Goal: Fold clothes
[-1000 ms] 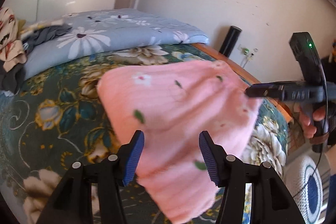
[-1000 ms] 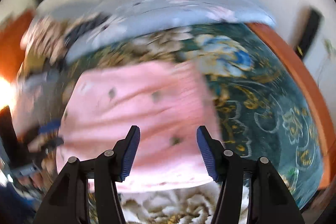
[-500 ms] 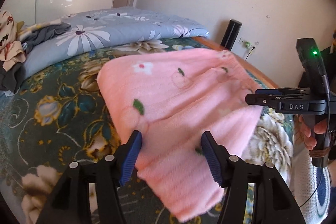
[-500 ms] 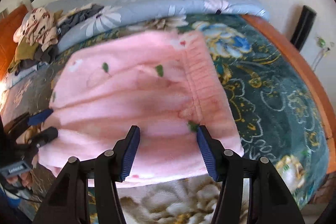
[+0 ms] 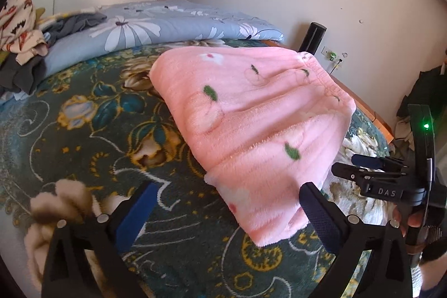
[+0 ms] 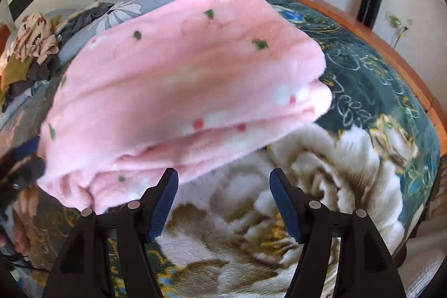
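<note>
Left wrist view: folded pink fleece garment [image 5: 251, 124] lies mid-frame on the floral blanket [image 5: 83, 116]; left gripper [image 5: 226, 203] and right gripper [image 6: 223, 186] both gape, released. Risk: the loose near edge could flop open.

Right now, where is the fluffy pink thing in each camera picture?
Left wrist view: the pink garment lies folded on the bed, centre to right, just beyond the open left gripper.
Right wrist view: it fills the upper left and centre, just beyond the open right gripper.
Shared landmark: the black speaker against the wall, upper right in both views.
</note>
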Demonstrator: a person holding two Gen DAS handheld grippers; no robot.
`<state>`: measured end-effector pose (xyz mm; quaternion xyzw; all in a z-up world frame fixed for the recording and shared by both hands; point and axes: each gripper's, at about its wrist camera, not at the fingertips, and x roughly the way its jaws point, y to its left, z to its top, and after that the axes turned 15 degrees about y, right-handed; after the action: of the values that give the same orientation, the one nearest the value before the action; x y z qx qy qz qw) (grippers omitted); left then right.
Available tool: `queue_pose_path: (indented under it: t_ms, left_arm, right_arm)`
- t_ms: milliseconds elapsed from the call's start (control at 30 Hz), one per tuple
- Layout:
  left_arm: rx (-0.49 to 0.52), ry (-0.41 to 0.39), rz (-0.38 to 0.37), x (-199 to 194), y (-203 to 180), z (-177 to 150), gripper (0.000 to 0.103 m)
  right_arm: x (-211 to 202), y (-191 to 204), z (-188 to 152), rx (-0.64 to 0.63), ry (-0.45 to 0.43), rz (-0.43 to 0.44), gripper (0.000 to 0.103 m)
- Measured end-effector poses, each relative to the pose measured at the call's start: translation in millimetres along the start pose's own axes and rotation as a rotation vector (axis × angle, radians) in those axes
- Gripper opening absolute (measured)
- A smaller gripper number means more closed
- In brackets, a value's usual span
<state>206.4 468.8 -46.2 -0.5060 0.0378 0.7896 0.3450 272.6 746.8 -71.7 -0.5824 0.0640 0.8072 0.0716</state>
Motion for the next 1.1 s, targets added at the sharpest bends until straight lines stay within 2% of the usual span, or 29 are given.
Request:
queue_pose_path:
  t_ms: [100,167,333,433,767,1100]
  left_arm:
    - [0.004,0.003,0.008,0.9,-2.2,-5.9,0.103]
    - [0.008,-0.001,0.016,-0.2,-3.0,-11.1,0.103]
    - [0.015,0.034,0.070,10.0,-4.1,-16.4,0.103]
    - [0.000,0.052,0.093,18.6,-2.9,-18.0,0.103]
    - [-0.020,0.079,0.161,35.5,-6.0,-20.8,0.103]
    - [-0.039,0.083,0.181,39.4,-9.3,-18.4,0.103]
  right_arm:
    - [-0.7,4.5,-7.5,0.010,-0.031,-0.005,0.075]
    - [-1.1,6.1,-11.6,0.022,-0.045,0.005,0.086]
    - [5.6,11.7,-18.5,0.038,-0.061,-0.020,0.087]
    - [17.1,16.1,-19.2,0.045,-0.052,-0.032,0.095]
    - [22.0,18.1,-25.4,0.064,-0.084,-0.048,0.098]
    - [25.2,10.8,-28.4,0.080,-0.092,-0.055,0.103]
